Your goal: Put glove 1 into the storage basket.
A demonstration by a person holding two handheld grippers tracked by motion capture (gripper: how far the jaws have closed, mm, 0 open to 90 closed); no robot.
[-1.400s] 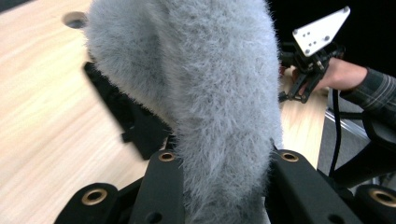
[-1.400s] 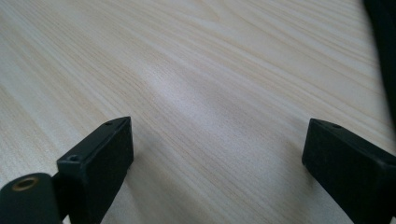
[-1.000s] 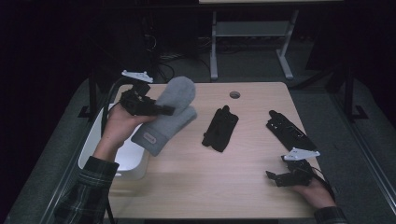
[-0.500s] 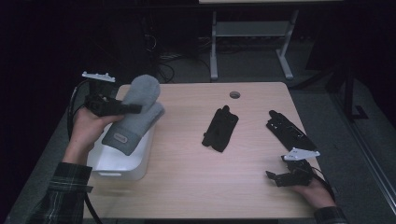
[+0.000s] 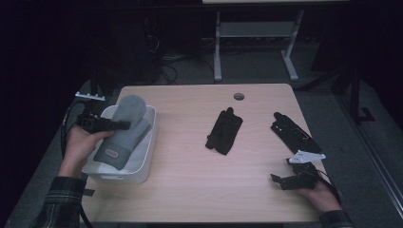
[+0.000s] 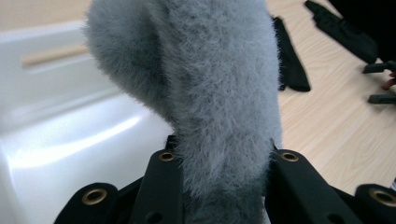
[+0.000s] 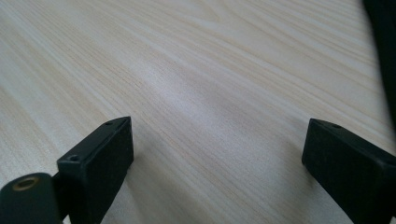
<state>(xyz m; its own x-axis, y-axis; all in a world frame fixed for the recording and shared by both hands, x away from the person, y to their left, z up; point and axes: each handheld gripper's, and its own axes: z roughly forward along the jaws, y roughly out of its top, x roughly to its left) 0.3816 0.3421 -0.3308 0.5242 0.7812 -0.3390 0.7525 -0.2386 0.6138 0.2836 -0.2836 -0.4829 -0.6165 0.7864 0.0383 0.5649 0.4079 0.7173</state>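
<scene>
Grey fuzzy mitten (image 5: 124, 130) clamped in left hand-held gripper (image 5: 111, 125) over white bin (image 5: 145, 161).

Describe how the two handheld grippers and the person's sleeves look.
Both the left gripper and the right gripper are black, each topped by a pale grey three-cornered plate. A black cable loops from the left one. Their flat black fingers carry brass-ringed holes. The sleeves are dark plaid.

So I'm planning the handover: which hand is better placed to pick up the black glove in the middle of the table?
Right. The right gripper is open and empty; the left gripper is shut on the grey fuzzy mitten over the white bin.
</scene>
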